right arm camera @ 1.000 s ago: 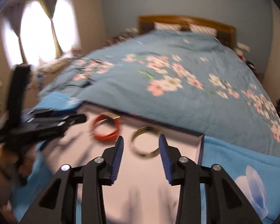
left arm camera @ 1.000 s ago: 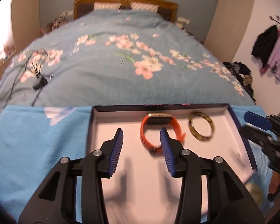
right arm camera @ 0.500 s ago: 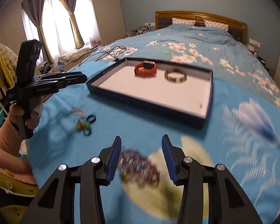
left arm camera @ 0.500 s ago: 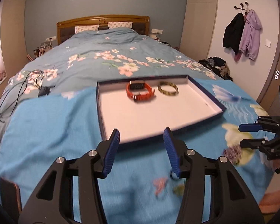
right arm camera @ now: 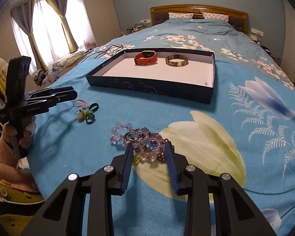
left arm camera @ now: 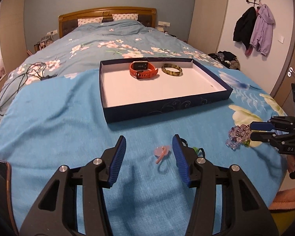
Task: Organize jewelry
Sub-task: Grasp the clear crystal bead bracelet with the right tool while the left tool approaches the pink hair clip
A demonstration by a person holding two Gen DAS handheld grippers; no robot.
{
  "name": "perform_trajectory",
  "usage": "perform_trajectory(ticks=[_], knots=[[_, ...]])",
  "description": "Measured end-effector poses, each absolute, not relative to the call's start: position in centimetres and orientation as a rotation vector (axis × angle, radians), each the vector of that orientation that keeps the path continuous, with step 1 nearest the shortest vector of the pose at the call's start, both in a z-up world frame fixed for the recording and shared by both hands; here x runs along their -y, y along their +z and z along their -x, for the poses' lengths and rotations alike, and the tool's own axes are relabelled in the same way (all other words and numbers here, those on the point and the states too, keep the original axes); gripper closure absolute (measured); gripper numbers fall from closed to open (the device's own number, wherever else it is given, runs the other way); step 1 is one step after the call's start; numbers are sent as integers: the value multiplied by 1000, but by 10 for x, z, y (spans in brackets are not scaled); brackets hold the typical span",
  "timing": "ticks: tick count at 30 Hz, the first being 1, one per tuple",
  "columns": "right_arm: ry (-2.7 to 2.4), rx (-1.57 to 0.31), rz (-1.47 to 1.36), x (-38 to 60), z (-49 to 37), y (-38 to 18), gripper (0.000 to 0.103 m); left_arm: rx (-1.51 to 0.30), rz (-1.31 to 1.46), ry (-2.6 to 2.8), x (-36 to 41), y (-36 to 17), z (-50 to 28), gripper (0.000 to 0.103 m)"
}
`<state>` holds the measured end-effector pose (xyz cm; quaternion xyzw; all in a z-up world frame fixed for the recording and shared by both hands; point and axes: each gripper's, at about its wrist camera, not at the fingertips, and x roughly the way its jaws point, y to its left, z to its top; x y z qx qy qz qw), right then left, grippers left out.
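A dark blue tray point(left arm camera: 167, 109) point(right arm camera: 147, 86) with a white floor lies on the blue cloth. In it sit an orange watch point(left arm camera: 143, 70) point(right arm camera: 146, 57) and a yellow-green bangle point(left arm camera: 172, 70) point(right arm camera: 176, 61). My left gripper point(left arm camera: 148, 151) point(right arm camera: 65, 96) is open just above a pink hair tie point(left arm camera: 161, 151) point(right arm camera: 79, 103), with small dark and green rings point(right arm camera: 88, 114) beside it. My right gripper point(right arm camera: 148, 153) point(left arm camera: 253, 130) is open, its fingers either side of a heap of purple and clear bead bracelets point(right arm camera: 141, 143) point(left arm camera: 237, 135).
The floral bed point(left arm camera: 108, 45) stretches behind the tray. Black cables point(left arm camera: 19, 82) lie at its left edge. A dark phone-like object point(left arm camera: 1, 177) sits at the near left. Coats point(left arm camera: 253, 29) hang on the right wall. Curtained windows point(right arm camera: 47, 29) are at the left.
Both grippers have pulled back from the tray toward the near edge of the cloth. The right one has come down over the bead bracelets, the left over the pink hair tie.
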<state>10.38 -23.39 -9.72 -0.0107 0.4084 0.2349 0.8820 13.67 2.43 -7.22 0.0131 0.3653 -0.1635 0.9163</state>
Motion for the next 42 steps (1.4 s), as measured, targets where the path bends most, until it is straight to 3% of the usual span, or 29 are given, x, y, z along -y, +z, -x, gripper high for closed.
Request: perform_trajectory(ticks=[4,5,6,9,21,22,38,40,42], knots=[[456,-849,83,225,-103,-101,74,-760,-24,-337,-25,-74,-137,55],[451,-847,84,224,-102,-101,77,-765,-24,-337,-24,-75,-137,54],[448,-847,86,224,-102,-101,88,-767,-24,-339,-23,-75,-138,55],[434,-861,90,226,-102,-103,95,-773,-23,-345,-22,-77,-138,54],[453,-906,-168,241,-119,-111,89,-795,-18,-365,-20,-82,-141,54],[452,-903,-169,241,-119,-111,96,-796,-19,-366,-19,-82,-141,54],[545,-757,-118,228,-108,-68,96,-789,-29,-380,-16,-84,-141,55],[562,-742,-126,226,-110,-63,103,-788,-41,-383,-14,-83,-140,56],[579,-724,-136,225,-112,-56,103,-791,-47,-396,-12,-84,-139,58]])
